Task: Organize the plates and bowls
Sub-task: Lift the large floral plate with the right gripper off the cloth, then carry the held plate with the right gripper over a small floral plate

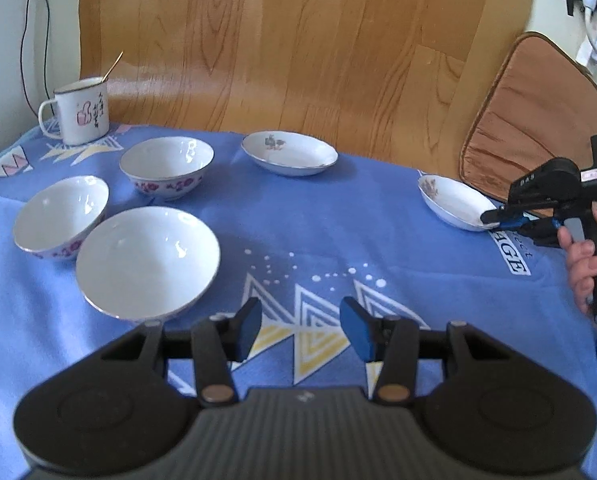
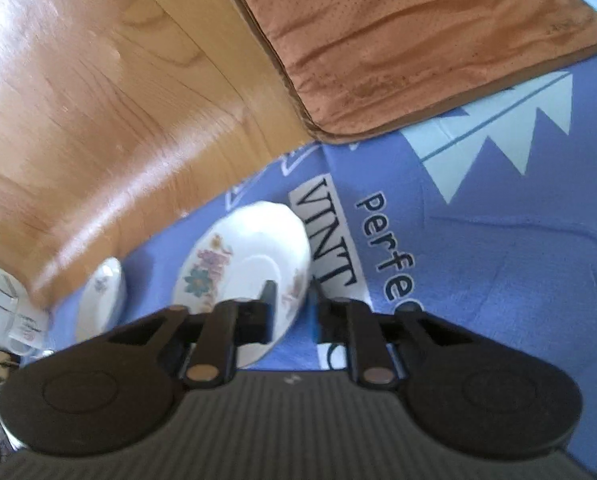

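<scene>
- Fingers first: the right gripper (image 2: 292, 312) has its two fingers pinching the near rim of a shallow floral plate (image 2: 246, 264), one finger lying over the white inner face, the other behind the rim.
- From the left wrist view that same right gripper (image 1: 494, 218) sits at the right edge of the frame, a hand (image 1: 586, 256) wrapped round its handle, and the plate (image 1: 452, 202) is tipped up on its rim rather than lying flat.
- Plate looks glossy white with purple and teal flowers on the inner wall and a plain round well.
- Left gripper (image 1: 300, 326) low centre of its own view, blue-padded fingers (image 1: 358, 332) spread wide with nothing between them, poised over the blue patterned tablecloth (image 1: 298, 220).
- Second shallow plate (image 1: 289, 153) sits flat at upper centre, white with a small flower print, well apart from the held one.
- Three bowls cluster at the left: a plain white bowl (image 1: 148, 262) nearest, a pink-flowered bowl (image 1: 60, 216) tilted just beside it at far left, and another pink-flowered bowl (image 1: 166, 168) upright behind.
- Enamel mug (image 1: 80, 110) stands at upper left with a thin stick-like handle (image 1: 112, 66) poking out.
- Brown cushion (image 2: 410, 40) fills the upper right of the right wrist view, overlapping the cloth's edge, with wood-grain flooring (image 2: 98, 100) to its left.
</scene>
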A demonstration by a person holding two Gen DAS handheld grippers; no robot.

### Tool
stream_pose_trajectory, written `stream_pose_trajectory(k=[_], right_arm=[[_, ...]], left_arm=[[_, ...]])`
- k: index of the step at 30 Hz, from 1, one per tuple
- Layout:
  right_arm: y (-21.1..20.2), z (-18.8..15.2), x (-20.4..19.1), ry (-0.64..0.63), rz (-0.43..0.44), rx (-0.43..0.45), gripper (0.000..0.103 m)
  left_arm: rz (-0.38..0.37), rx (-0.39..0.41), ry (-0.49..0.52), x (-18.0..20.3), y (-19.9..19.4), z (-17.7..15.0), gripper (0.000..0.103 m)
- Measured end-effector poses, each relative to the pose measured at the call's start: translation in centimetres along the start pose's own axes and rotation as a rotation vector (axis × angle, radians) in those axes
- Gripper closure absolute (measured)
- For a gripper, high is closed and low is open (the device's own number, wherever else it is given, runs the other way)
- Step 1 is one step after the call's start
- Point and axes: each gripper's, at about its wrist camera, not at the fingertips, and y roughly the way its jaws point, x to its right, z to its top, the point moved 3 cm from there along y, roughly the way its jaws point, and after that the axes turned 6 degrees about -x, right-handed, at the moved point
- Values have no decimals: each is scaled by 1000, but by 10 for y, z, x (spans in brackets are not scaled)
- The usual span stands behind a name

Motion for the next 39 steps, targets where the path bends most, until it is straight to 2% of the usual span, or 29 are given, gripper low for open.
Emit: stream_pose_trajectory(k=[2,5,10,15,18,22,26,29,34,39], right_arm=[[-5,-6,0,5,24,-19,92],[-22,-25,1,17,122,-87,92],[-55,-81,4,-55,264,-224,93],[-89,-138,19,-118,320,-283,93],[-102,-157,25,-147,315,-266,93],[-106,-169,27,-192,287,-229,89],[-111,-173,14,-323,192,-91,88],[-113,-173,10,-364,163,-23,88],[-107,-174,13,-343,168,-6,88],[-114,-181,12,-390,158,15,88]], left_arm=[[-18,-9,-10,-1,1,-2,59],[-58,-35,-27,-2,1,-3,56],[-130,-86,-36,3,1,-8,51],[-165,-104,15,19,-8,-16,49],[-180,-124,58,33,-8,-22,49],[-152,-149,95,46,-4,-30,49],[-134,-158,90,49,0,-32,50],[-132,-161,89,53,0,-32,52],[-136,-157,127,65,-4,-36,55],[-128,-165,154,72,-2,-41,63]])
